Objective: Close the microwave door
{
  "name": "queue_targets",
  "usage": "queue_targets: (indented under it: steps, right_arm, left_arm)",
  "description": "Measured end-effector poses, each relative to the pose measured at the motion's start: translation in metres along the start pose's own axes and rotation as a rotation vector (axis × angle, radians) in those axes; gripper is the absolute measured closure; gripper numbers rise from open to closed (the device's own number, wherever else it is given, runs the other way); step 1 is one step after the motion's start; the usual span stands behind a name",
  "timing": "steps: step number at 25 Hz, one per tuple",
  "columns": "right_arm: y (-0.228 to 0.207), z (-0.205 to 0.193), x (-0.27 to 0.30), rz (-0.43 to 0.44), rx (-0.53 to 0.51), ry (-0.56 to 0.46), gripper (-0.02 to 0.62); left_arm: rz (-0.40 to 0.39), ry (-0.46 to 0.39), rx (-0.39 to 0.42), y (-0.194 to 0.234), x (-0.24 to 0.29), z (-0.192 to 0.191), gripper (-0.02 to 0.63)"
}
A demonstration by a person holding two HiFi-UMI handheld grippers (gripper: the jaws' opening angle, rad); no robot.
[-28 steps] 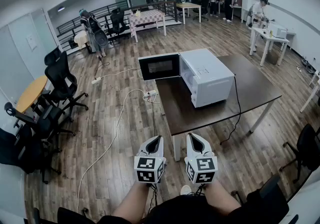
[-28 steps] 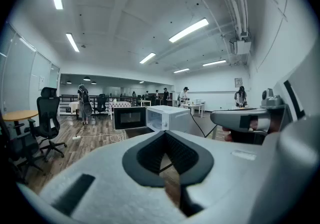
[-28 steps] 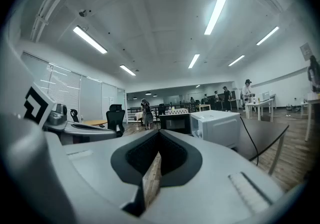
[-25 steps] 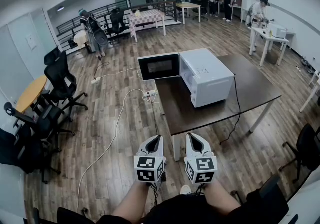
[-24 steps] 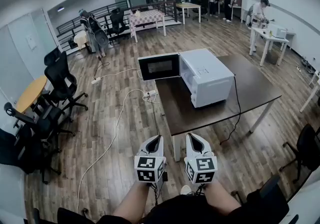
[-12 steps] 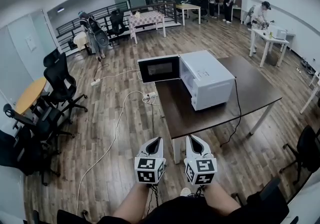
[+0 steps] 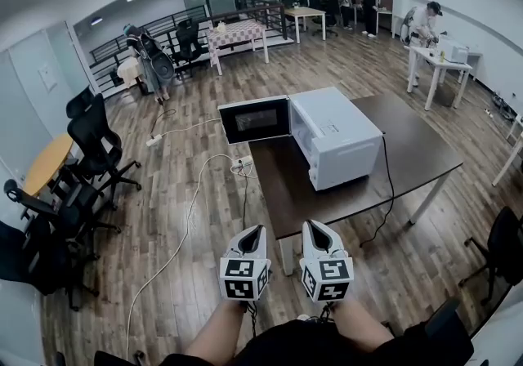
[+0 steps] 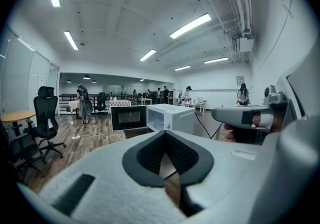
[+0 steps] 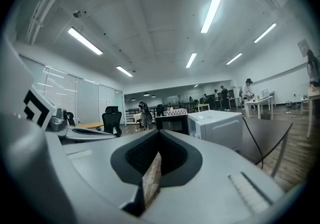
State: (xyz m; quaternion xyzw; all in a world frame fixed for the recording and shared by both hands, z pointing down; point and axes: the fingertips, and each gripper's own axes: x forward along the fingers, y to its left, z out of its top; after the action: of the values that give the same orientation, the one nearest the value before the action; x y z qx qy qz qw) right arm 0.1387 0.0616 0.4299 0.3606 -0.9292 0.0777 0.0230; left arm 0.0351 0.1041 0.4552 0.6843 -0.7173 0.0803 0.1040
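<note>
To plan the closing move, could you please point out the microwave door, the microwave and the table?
microwave door [image 7: 254,118]: head view, middle of its dark window.
microwave [image 7: 341,126]: head view, its white top.
table [image 7: 418,148]: head view, bare top right of the microwave.

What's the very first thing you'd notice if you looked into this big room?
A white microwave sits on a dark brown table in the middle of the room, and its black door is swung wide open to the left. Next you'd spot the left gripper and right gripper side by side at the bottom, both empty and pointing toward it.
</note>
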Motion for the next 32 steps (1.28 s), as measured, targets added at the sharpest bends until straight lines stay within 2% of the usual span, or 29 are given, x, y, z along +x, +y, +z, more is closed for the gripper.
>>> queue_targets:
  steps: [6, 16, 22, 32]
  right_arm:
    - [-0.027, 0.005, 0.018, 0.019, -0.035, 0.008, 0.586]
    - [-0.053, 0.009, 0.033, 0.039, -0.025, 0.013, 0.586]
    - [-0.072, 0.001, 0.048, 0.014, -0.005, 0.023, 0.586]
    - [-0.071, 0.006, 0.093, 0.015, -0.027, 0.027, 0.586]
  left_arm:
    - [0.006, -0.006, -0.003, -0.011, 0.036, 0.007, 0.598]
    - [0.03, 0.005, -0.004, -0.018, 0.063, 0.012, 0.598]
    - [0.024, 0.02, 0.013, -0.018, 0.085, 0.01, 0.598]
    - [0.026, 0.019, 0.017, 0.013, 0.118, 0.014, 0.598]
